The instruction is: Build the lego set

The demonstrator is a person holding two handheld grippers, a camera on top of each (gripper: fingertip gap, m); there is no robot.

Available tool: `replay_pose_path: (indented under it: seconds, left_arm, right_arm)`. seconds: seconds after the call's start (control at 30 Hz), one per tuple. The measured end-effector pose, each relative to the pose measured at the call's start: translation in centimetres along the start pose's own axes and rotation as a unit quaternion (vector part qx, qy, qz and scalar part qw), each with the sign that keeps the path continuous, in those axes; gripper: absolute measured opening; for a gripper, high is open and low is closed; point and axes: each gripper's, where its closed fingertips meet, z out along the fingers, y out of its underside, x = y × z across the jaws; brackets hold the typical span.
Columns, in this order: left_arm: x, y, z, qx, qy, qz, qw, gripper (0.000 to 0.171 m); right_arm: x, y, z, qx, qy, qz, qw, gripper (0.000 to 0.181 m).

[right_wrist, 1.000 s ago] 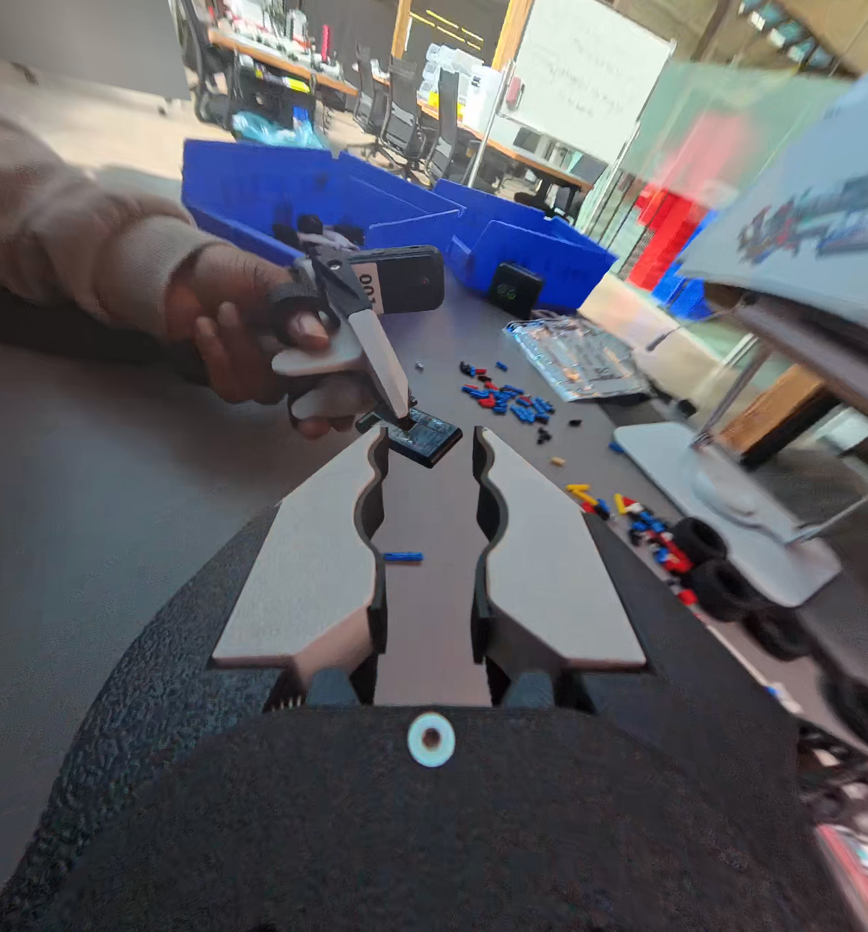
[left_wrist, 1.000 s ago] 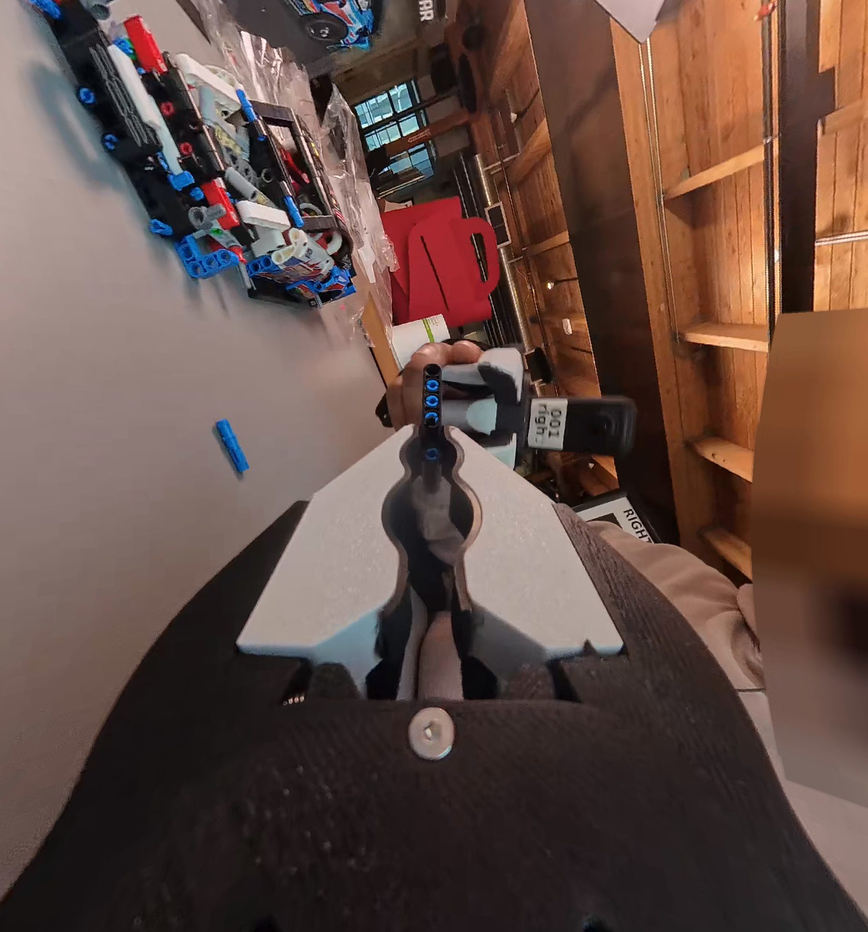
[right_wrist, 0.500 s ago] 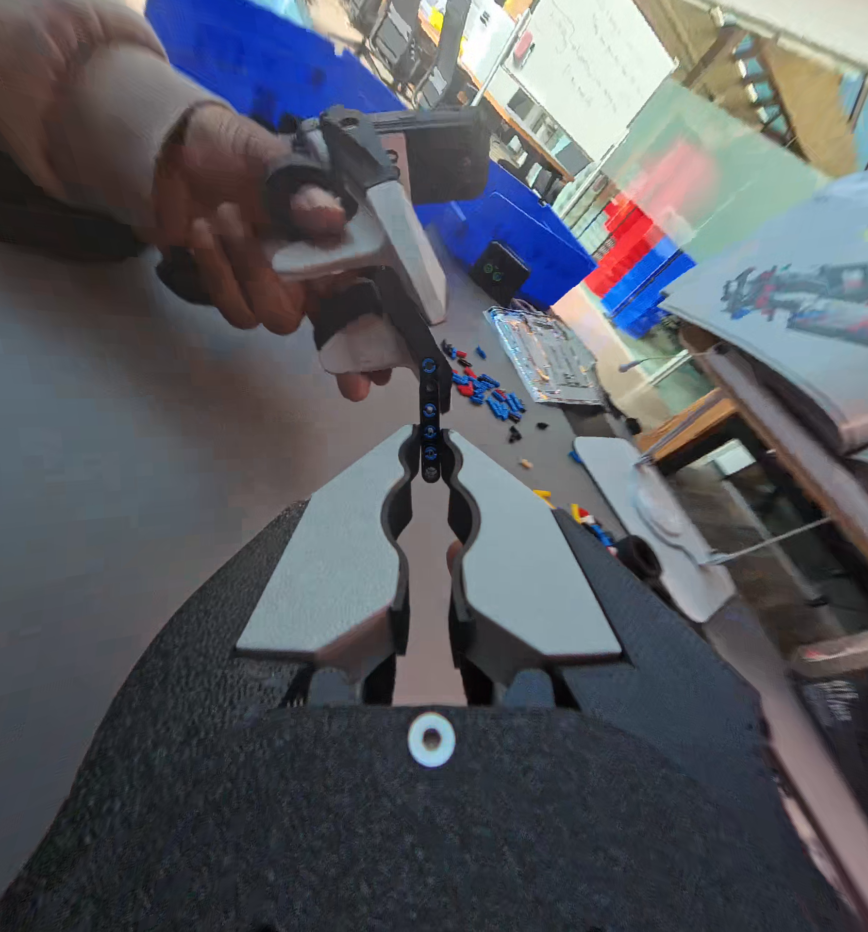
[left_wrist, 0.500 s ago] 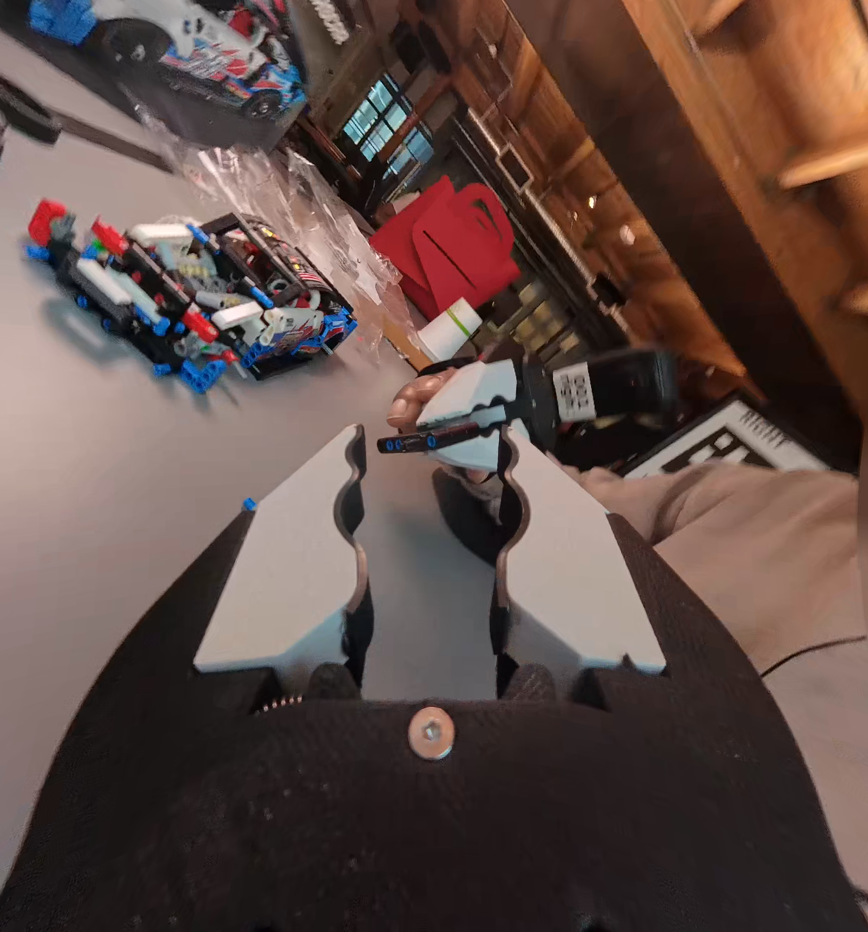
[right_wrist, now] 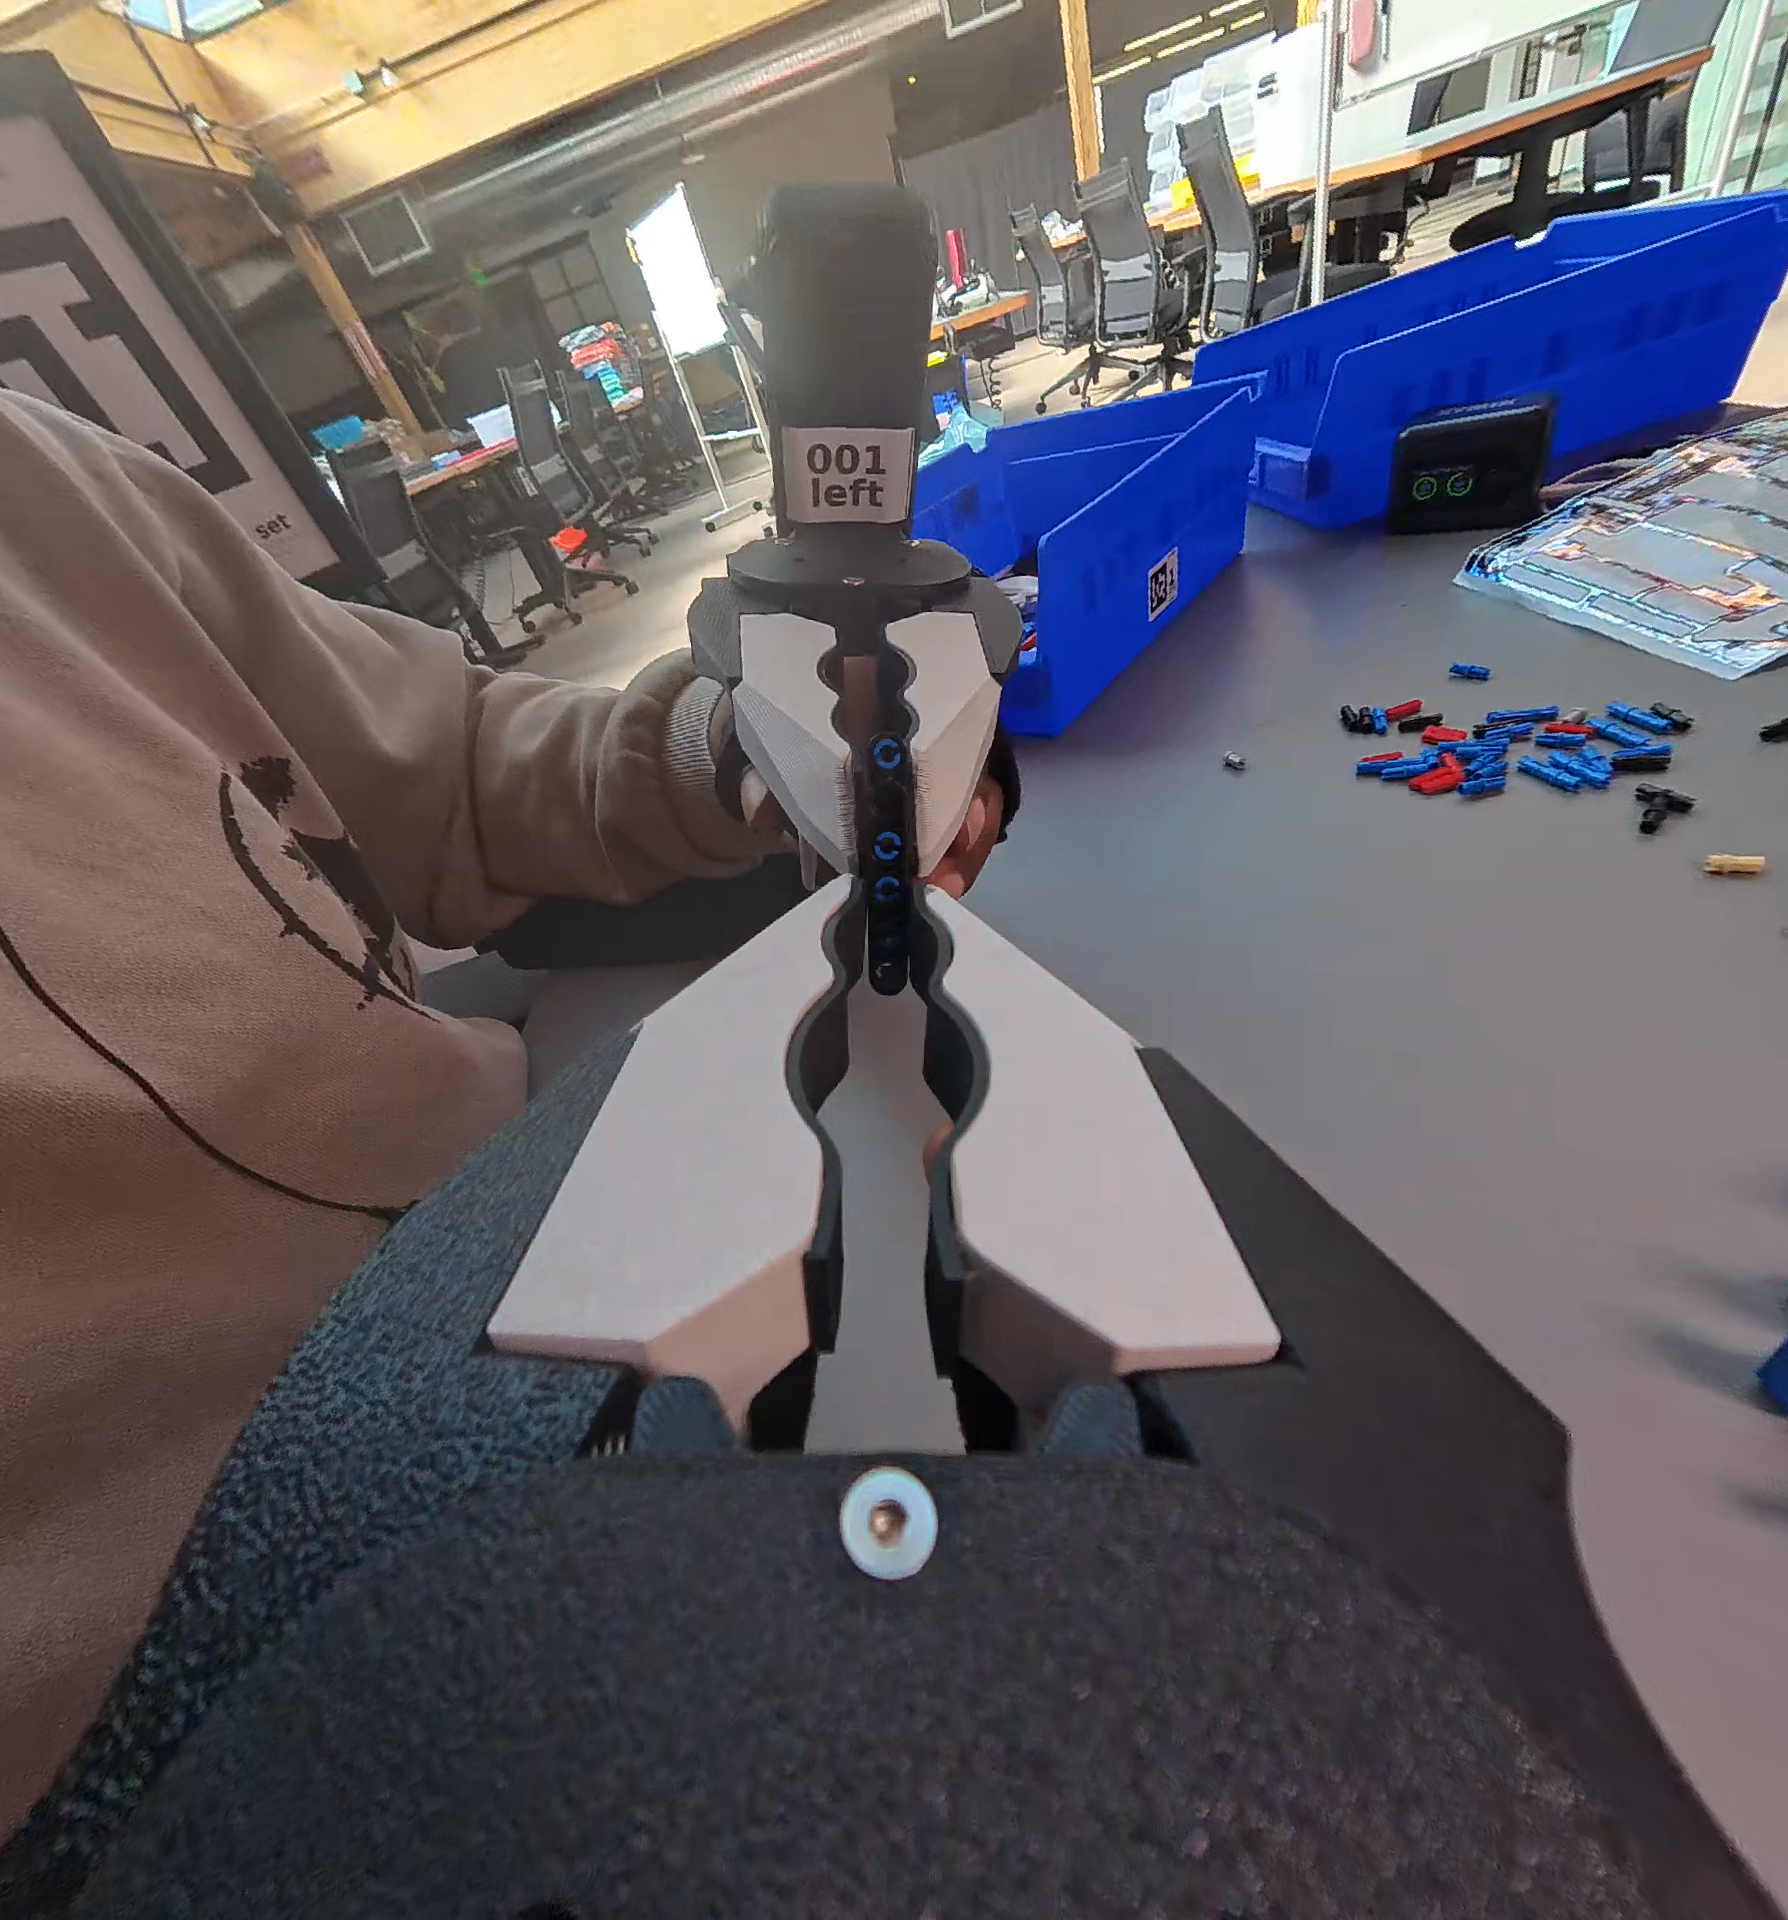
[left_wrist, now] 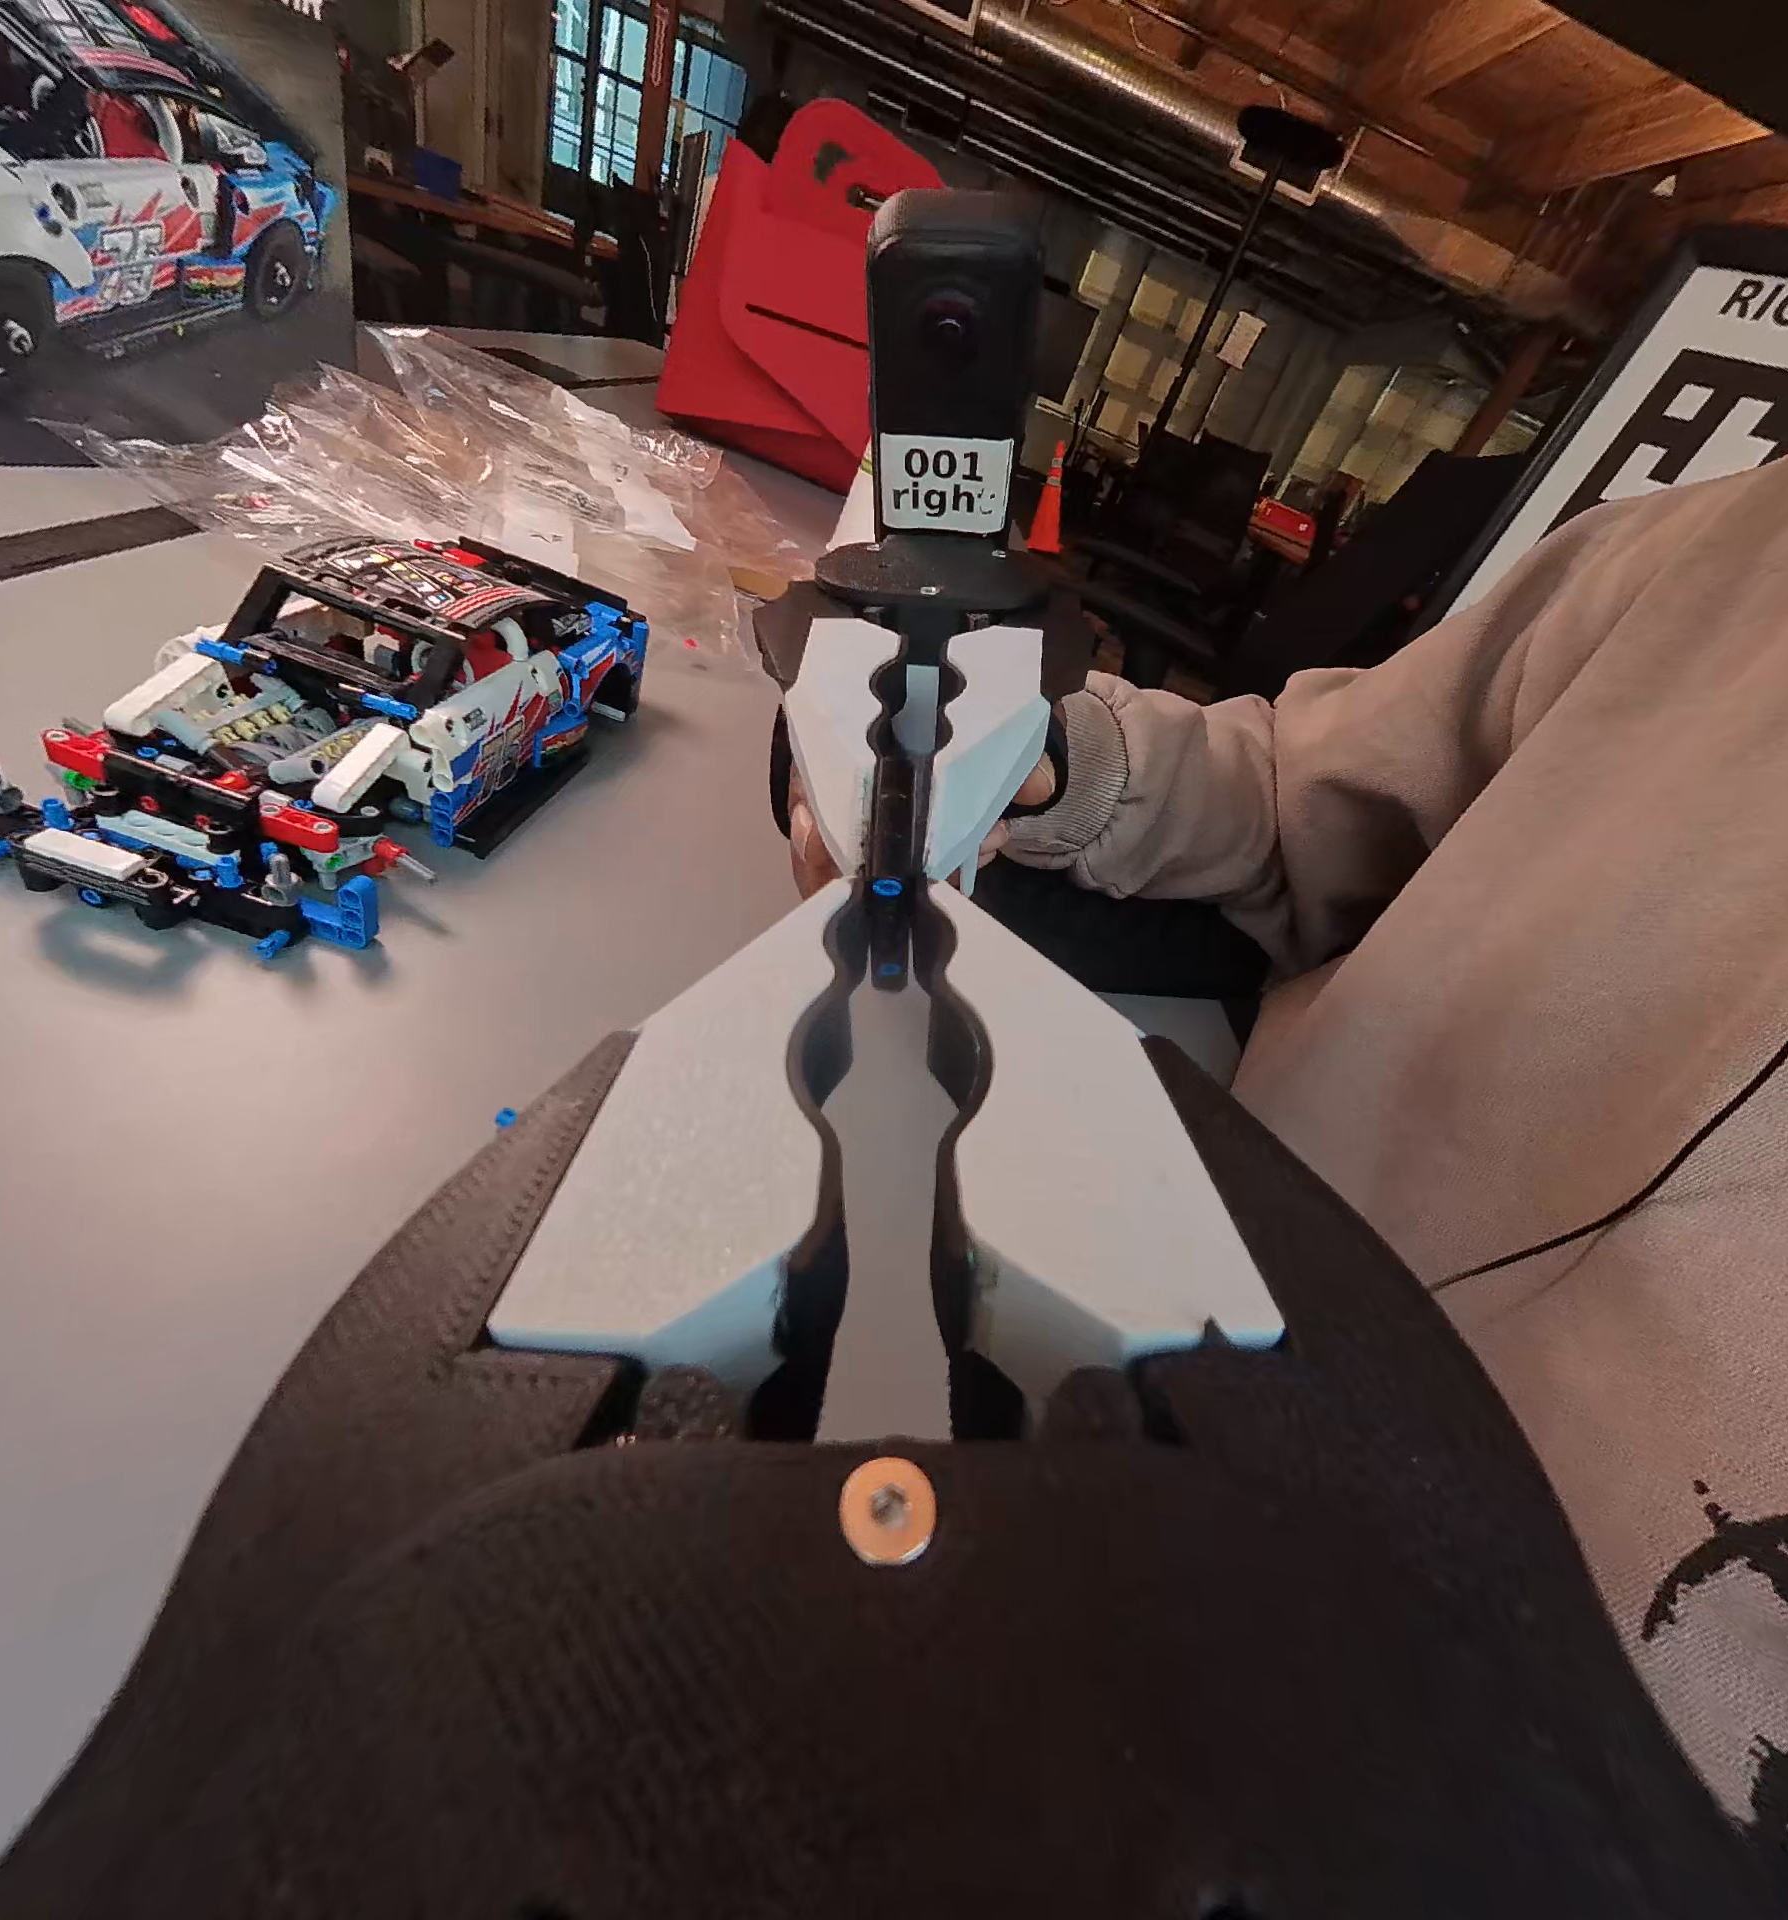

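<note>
Now both my left gripper [left_wrist: 885,904] and right gripper [right_wrist: 885,904] clamp the black beam [right_wrist: 888,862] mid-handover; next, one must let go.

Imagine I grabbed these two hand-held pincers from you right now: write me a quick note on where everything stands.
Left gripper: shut on one end of the black beam.
Right gripper: shut on its other end; both face each other above the grey table.
Half-built car: on the table to the left, body and roof on, front frame open, no wheels visible.
Loose pins: scattered to the right, near the blue bins.
Left: let one gripper go, fit the beam to the car, keep building.
</note>
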Motion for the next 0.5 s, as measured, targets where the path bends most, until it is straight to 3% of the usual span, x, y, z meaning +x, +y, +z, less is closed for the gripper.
replay_pose_path:
  seconds: [0.3, 0.5]
  left_arm:
    - [-0.1, 1.1, 0.1, -0.033, 0.014, -0.028, 0.999, 0.006]
    - [-0.5, 1.6, 0.0, -0.039, 0.032, -0.084, 0.995, 0.006]
  right_arm:
    - [0.0, 0.8, 0.2, -0.014, -0.018, 0.006, 1.0, 0.005]
    - [0.6, 1.3, 0.4, -0.01, -0.054, 0.101, 0.993, 0.004]
